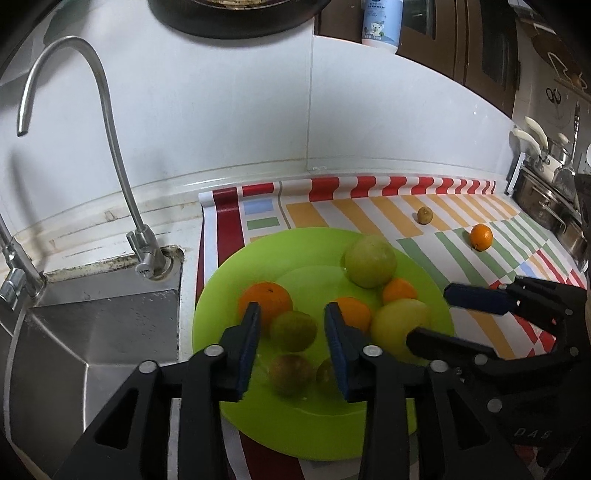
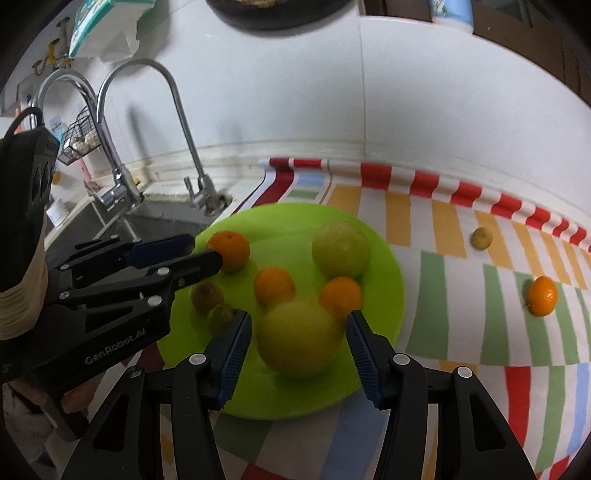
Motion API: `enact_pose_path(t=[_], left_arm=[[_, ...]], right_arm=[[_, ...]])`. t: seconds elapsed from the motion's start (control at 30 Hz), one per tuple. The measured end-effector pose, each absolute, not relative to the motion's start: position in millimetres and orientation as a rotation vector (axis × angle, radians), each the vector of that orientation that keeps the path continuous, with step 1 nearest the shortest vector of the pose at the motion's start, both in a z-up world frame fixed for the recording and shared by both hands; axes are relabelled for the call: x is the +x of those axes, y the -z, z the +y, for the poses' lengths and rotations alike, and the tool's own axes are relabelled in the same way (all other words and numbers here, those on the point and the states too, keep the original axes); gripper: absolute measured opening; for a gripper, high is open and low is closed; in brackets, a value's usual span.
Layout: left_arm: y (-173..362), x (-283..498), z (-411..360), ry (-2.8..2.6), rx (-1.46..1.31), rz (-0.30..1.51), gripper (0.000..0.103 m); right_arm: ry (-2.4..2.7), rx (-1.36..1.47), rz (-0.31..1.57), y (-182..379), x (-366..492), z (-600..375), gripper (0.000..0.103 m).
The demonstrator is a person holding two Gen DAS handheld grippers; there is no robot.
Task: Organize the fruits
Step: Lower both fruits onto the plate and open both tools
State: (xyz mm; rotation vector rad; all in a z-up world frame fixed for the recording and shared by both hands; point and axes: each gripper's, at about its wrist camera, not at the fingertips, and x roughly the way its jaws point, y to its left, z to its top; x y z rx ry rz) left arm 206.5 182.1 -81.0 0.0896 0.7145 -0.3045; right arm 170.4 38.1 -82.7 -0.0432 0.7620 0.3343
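Observation:
A lime-green plate (image 1: 295,432) (image 2: 384,258) lies on the striped mat and holds several fruits: oranges, green apples and small brownish-green fruits. My left gripper (image 1: 291,317) is open above the plate, its fingers either side of a small green fruit (image 1: 293,330). My right gripper (image 2: 299,321) is open around a yellow-green apple (image 2: 299,339), its pads apart from it; it shows at the right in the left wrist view (image 1: 432,314). A loose orange (image 1: 481,237) (image 2: 542,296) and a small brownish fruit (image 1: 424,215) (image 2: 481,238) lie on the mat off the plate.
A steel sink (image 1: 92,339) with a curved tap (image 1: 107,110) is left of the plate. The white tiled wall stands behind. Steel pots (image 1: 546,206) stand at the far right. A white bottle (image 1: 380,22) stands on the ledge above.

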Motion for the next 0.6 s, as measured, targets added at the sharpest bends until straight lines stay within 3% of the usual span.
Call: enact_pose_path(t=[0.07, 0.6], left_arm=[[77, 204, 184, 0.293, 0.083, 0.706, 0.04], [51, 168, 181, 0.189, 0.043, 0.658, 0.053]], right_arm=[[-0.322, -0.043, 0.744, 78, 169, 37, 0.062], [-0.257, -0.025, 0.676, 58, 144, 14, 0.066]])
